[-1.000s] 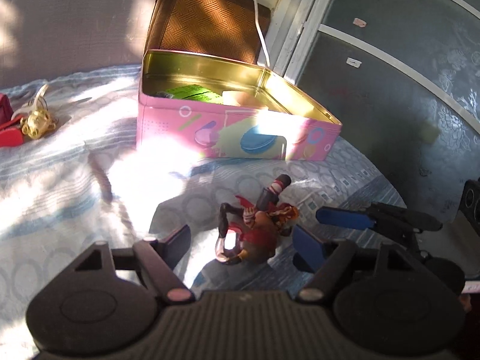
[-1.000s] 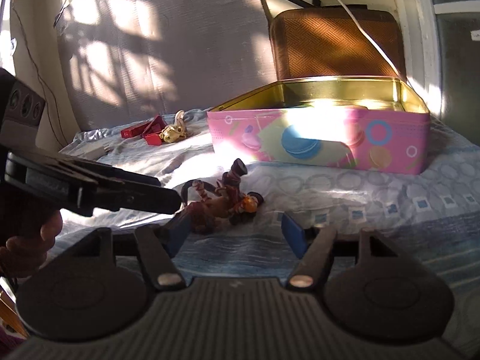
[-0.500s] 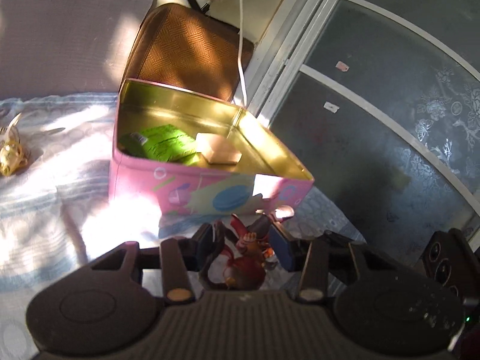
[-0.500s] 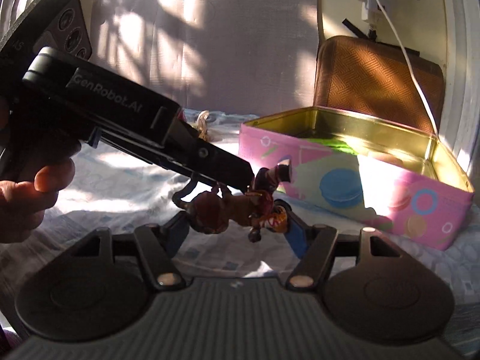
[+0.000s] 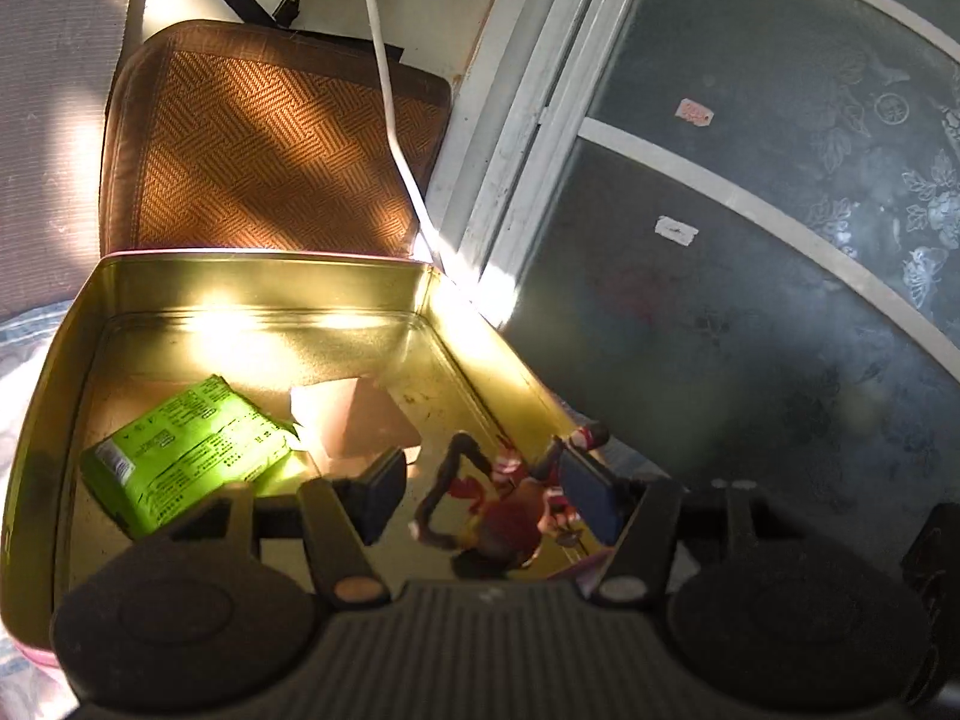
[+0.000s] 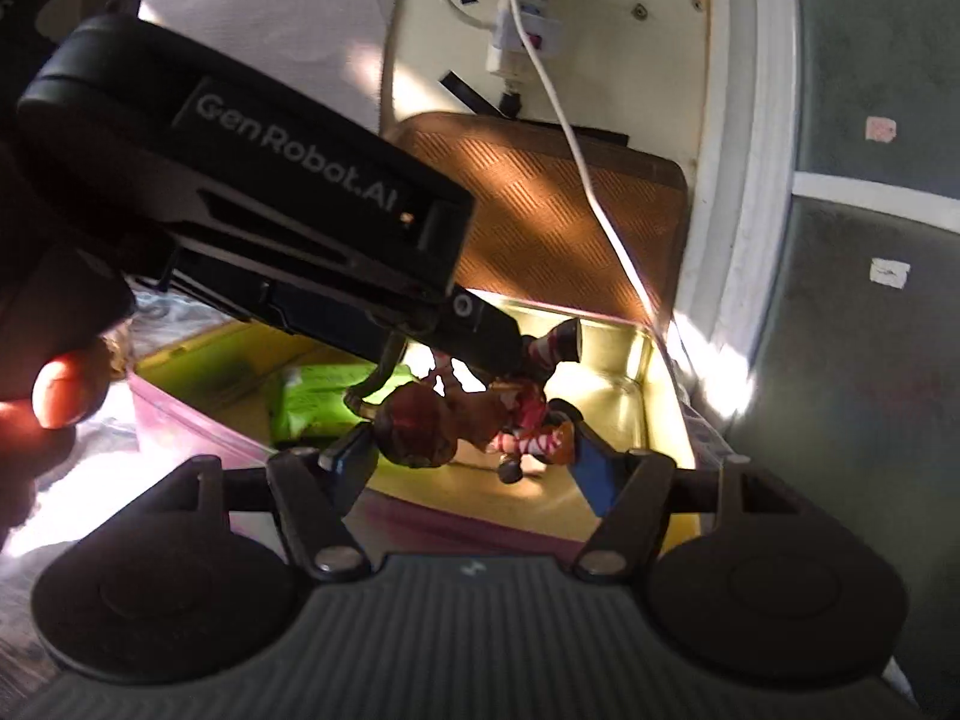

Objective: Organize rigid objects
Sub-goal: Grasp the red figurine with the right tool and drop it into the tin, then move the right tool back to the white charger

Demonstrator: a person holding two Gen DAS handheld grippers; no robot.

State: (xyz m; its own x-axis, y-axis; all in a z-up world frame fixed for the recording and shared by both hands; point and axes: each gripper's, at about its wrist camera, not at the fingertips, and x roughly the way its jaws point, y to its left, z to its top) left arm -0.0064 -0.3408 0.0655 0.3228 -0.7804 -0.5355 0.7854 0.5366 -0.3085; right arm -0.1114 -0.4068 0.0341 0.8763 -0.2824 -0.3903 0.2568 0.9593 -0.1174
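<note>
Since the lift off the bed (image 6: 78,504): the figurine (image 5: 498,516), which lay on the cover in front of the tin a second ago, now hangs over the open tin (image 5: 258,258). Both wrists have come up and forward with it.
Meaning for task: my reading is that this is the drop-in step, with the piece over its container but not yet resting on the floor of it.
Green packet (image 5: 186,450): lies flat in the tin at 9 o'clock, label up.
Pink block (image 5: 354,420): sits near the tin's centre, its corner touching the packet's 3 o'clock end.
Left tongs (image 5: 480,480): jaws are opening with the figurine between them. The 9 o'clock pad stands clear of it and the 3 o'clock pad lies against its striped leg, so I take it as letting go.
Figurine position: over the tin's 4 o'clock corner, just inside the near wall.
Right tongs (image 6: 474,465): standing wide and framing the figurine from below. The 9 o'clock pad meets the round brown head, but whether the pads actually press I cannot tell.
Hand (image 6: 36,408): holds the left tool's grip, at 9 o'clock in the right wrist view.
Behind tin: woven brown cushion (image 5: 270,150) at 12 o'clock, with a white cable (image 5: 390,120) trailing across it.
Far right: frosted glass door (image 5: 750,300), 1 to 3 o'clock.
</note>
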